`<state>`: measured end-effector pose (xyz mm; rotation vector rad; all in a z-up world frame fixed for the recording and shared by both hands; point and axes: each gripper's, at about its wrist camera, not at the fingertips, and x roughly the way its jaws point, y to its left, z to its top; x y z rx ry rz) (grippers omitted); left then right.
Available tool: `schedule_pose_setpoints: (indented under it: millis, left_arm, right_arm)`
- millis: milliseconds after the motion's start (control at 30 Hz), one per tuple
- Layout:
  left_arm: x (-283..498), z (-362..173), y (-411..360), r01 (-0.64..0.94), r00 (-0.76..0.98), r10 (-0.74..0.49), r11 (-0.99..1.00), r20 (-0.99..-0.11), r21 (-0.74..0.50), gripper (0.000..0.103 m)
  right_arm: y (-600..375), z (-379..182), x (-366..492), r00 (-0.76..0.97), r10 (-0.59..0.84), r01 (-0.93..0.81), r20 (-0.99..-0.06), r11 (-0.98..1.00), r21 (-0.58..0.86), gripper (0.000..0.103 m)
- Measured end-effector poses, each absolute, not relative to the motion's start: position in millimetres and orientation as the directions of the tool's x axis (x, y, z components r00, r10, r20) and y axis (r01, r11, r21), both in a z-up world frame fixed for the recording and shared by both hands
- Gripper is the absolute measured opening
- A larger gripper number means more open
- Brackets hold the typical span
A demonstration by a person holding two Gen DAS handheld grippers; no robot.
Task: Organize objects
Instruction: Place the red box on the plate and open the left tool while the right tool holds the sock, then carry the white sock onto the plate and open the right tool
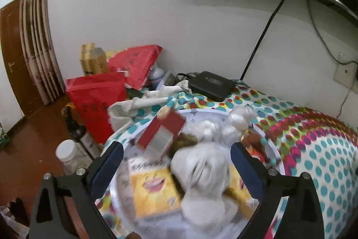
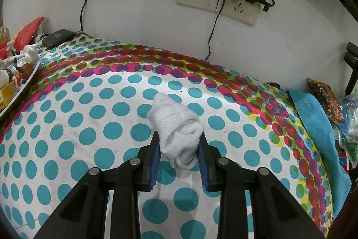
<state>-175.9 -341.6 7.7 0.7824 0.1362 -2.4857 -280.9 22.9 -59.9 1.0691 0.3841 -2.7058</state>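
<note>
Right gripper [image 2: 179, 149] clamped on rolled white sock [image 2: 176, 127], left gripper [image 1: 176, 162] wide over crowded tray [image 1: 277, 149]: risk of sock unrolling, or snagging bagged items.

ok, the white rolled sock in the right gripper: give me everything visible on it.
The white rolled sock is a knit bundle, ribbed cuff folded over a fluffier inner roll, looking like soft cotton. The right gripper is shut on its lower half, blue pads pressing both sides. It tilts up and left above the polka-dot cloth; contact with the cloth can't be told.
</note>
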Motion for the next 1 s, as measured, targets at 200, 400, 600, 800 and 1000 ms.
schedule_pose_setpoints:
  millis: [200, 400, 600, 800, 1000]
  left_arm:
    - [-94.8, 6.6, -325.9, 0.562, -0.705, -0.45, -0.826, -0.548, -0.045, 0.099]
    - [-74.8, 2.2, -303.4, 0.566, -0.679, -0.488, -0.824, -0.549, 0.032, 0.099]
    - [-74.6, -5.5, -297.9, 0.55, -0.686, -0.486, -0.833, -0.542, 0.052, 0.099]
    - [-75.4, -9.0, -306.1, 0.55, -0.686, -0.469, -0.835, -0.556, 0.027, 0.099]
    - [-73.8, -10.9, -320.8, 0.566, -0.678, -0.463, -0.824, -0.571, -0.004, 0.099]
  right_arm:
    - [23.8, -60.1, -280.9, -0.716, -0.098, 0.286, -0.691, -0.944, -0.163, 0.029]
    - [24.3, -60.0, -280.2, -0.718, -0.104, 0.288, -0.689, -0.944, -0.158, 0.029]
    - [14.9, -58.7, -277.9, -0.726, -0.103, 0.308, -0.68, -0.932, -0.188, 0.029]
    - [-10.1, -55.8, -271.8, -0.726, -0.121, 0.332, -0.677, -0.924, -0.191, 0.029]
    - [-79.0, -32.8, -259.4, -0.719, -0.22, 0.421, -0.659, -0.892, -0.162, 0.029]
